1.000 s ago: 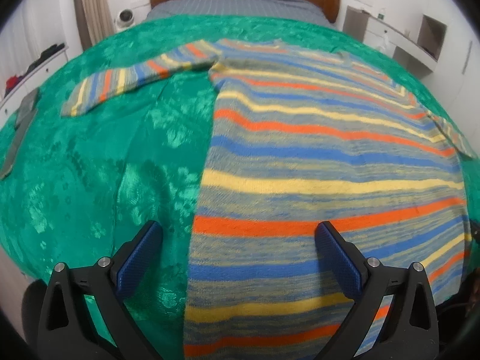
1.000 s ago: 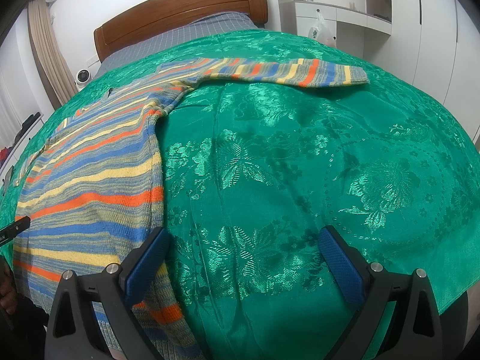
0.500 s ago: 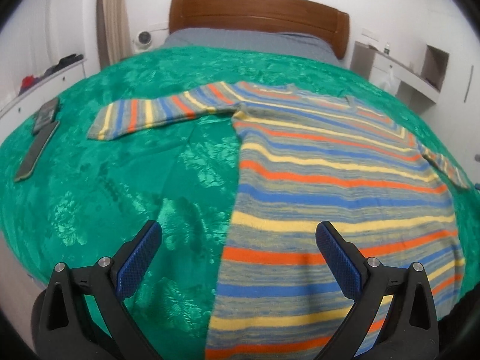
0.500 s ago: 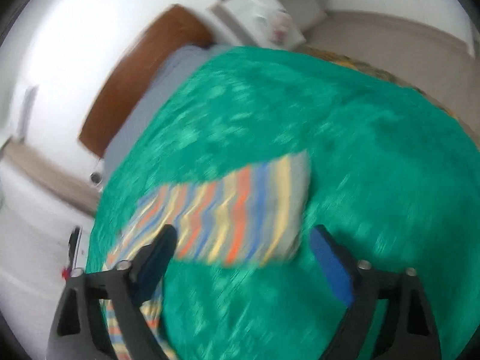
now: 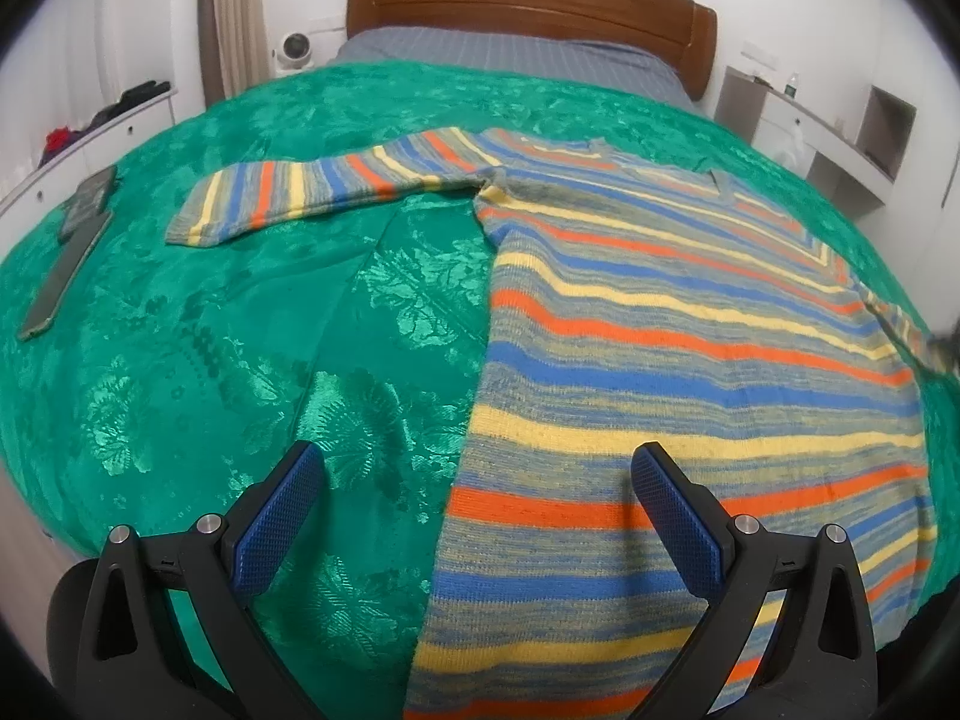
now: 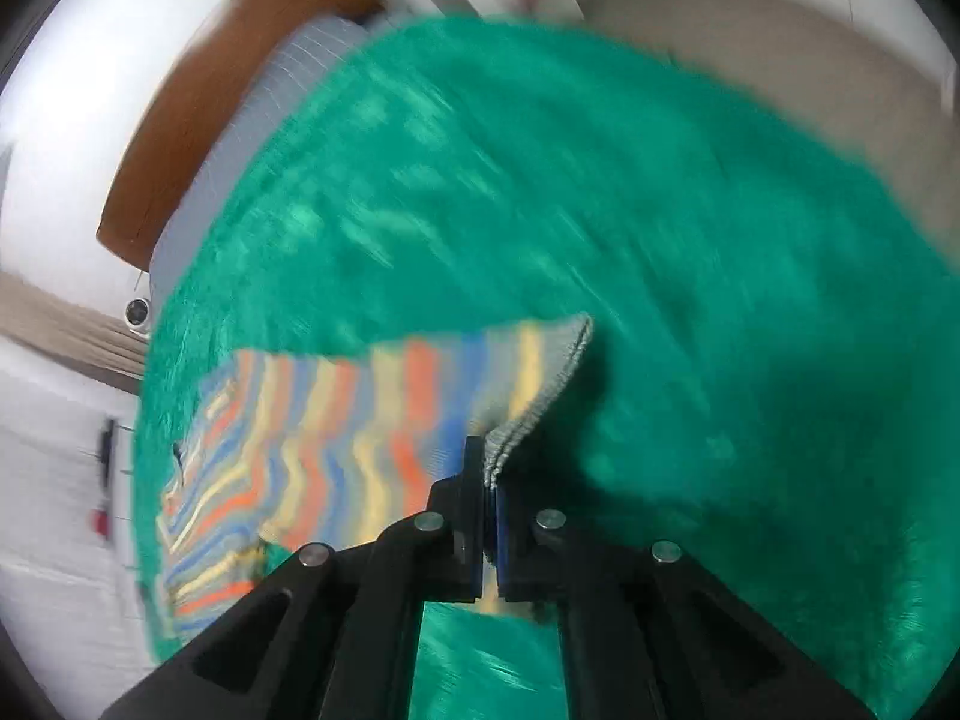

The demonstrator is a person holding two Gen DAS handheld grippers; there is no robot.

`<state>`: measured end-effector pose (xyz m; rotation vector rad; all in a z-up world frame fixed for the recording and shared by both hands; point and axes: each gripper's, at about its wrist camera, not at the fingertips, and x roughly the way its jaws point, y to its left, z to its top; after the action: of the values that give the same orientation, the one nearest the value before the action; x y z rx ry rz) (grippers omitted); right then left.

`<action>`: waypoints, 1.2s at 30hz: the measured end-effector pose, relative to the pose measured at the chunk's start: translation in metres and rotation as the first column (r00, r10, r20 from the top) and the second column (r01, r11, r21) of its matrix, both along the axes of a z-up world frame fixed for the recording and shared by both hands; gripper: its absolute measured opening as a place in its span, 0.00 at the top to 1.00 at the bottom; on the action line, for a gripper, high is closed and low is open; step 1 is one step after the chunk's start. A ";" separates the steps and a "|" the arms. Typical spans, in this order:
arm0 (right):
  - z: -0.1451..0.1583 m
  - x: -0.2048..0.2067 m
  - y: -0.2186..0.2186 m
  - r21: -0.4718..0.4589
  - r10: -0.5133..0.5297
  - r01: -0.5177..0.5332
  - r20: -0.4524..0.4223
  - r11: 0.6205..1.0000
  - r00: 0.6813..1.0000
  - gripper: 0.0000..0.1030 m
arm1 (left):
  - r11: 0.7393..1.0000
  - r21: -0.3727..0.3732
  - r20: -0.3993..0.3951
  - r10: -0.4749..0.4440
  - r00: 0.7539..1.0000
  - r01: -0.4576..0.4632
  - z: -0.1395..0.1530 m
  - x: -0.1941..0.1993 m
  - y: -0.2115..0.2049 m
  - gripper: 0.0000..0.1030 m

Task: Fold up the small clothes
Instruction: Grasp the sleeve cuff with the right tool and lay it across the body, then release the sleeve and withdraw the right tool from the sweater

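Observation:
A striped sweater (image 5: pixel 690 360) in orange, blue, yellow and grey lies flat on the green bedspread (image 5: pixel 210 372). Its left sleeve (image 5: pixel 324 189) stretches out toward the left. My left gripper (image 5: pixel 474 516) hangs open above the sweater's lower left side edge, touching nothing. In the blurred right wrist view the right sleeve (image 6: pixel 372 420) runs leftward, and my right gripper (image 6: pixel 489 468) is shut on the grey cuff (image 6: pixel 540 384), which is lifted a little off the cover.
A wooden headboard (image 5: pixel 528 6) and grey pillow area stand at the far end. A dark flat strip (image 5: pixel 66 258) lies on the cover at the left edge. White drawers (image 5: pixel 90 138) flank the left, white shelves (image 5: pixel 840 132) the right.
My right gripper swung from the sweater's hem to the end of the right sleeve and shut on the cuff. The left view shifted slightly; the left gripper stayed open.

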<state>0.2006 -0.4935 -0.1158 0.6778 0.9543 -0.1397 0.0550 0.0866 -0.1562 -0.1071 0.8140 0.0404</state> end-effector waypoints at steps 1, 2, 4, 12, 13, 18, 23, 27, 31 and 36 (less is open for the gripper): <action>0.021 0.006 0.013 -0.030 0.021 -0.019 0.042 0.999 0.999 0.97 | 1.000 -0.001 0.005 -0.003 1.000 0.003 0.001 -0.001 0.000 0.01; 0.039 0.013 0.025 -0.048 0.045 -0.042 0.077 0.998 0.996 0.97 | 1.000 -0.001 0.011 -0.007 1.000 0.007 0.002 -0.002 0.000 0.01; 0.089 0.034 0.070 -0.104 0.138 -0.123 0.156 0.987 0.978 0.97 | 1.000 0.000 0.015 -0.013 1.000 0.013 0.002 -0.001 0.000 0.01; 0.148 0.101 0.278 -0.158 0.479 -0.454 0.198 0.877 0.855 0.97 | 1.000 -0.007 0.015 0.000 1.000 0.000 0.003 -0.002 0.007 0.01; 0.142 0.104 0.294 -0.163 0.503 -0.478 0.195 0.863 0.842 0.96 | 1.000 -0.015 0.007 0.008 1.000 -0.008 0.002 -0.002 0.010 0.01; 0.094 0.108 0.354 0.061 0.605 -0.626 0.200 0.777 0.771 0.33 | 0.994 -0.093 -0.035 0.054 0.998 -0.058 -0.003 0.001 0.028 0.01; 0.087 0.079 0.324 0.078 0.598 -0.629 0.236 0.774 0.766 0.32 | 0.982 -0.166 -0.041 0.087 0.995 -0.093 -0.004 0.002 0.041 0.01; 0.070 0.034 0.275 -0.069 0.583 -0.580 0.165 0.811 0.796 0.31 | 0.980 -0.173 -0.039 0.091 0.995 -0.097 -0.004 0.003 0.040 0.01; 0.031 -0.033 0.228 -0.177 0.547 -0.529 0.073 0.830 0.834 0.31 | 0.988 -0.135 -0.022 0.071 0.997 -0.074 -0.001 0.000 0.031 0.01; -0.022 -0.127 0.174 -0.217 0.436 -0.425 0.003 0.879 0.900 0.31 | 0.998 -0.067 -0.001 0.017 1.000 -0.017 0.002 -0.001 0.012 0.01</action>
<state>0.0735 -0.3199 -0.1374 0.2578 1.0026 0.1707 0.0537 0.0986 -0.1537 -0.1776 0.8147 0.0295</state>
